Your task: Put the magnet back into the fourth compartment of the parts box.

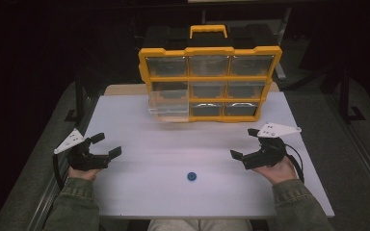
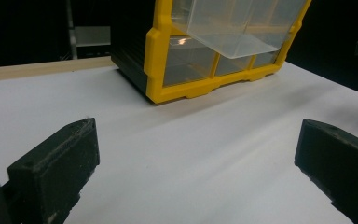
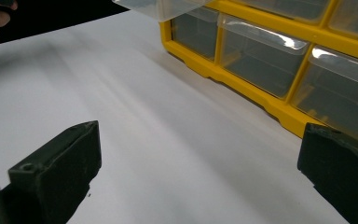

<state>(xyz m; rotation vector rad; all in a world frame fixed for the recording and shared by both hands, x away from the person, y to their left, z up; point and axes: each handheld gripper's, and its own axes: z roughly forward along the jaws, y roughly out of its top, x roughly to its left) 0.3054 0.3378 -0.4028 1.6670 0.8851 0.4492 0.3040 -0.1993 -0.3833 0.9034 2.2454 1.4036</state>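
Note:
A yellow-and-black organiser with clear drawers stands upright at the far middle of the white table. One clear drawer in its left column is pulled out toward me; it also juts out in the left gripper view. A small blue round part lies on the table near the front middle. My left gripper rests open at the left, nothing between its jaws. At the right my right gripper is open too, and holds nothing. The blue part sits between the two hands, apart from both.
The organiser's yellow frame is close ahead of the right gripper. A wooden strip runs along the table's far edge. Bare white table lies ahead of the left gripper. Dark floor surrounds the table.

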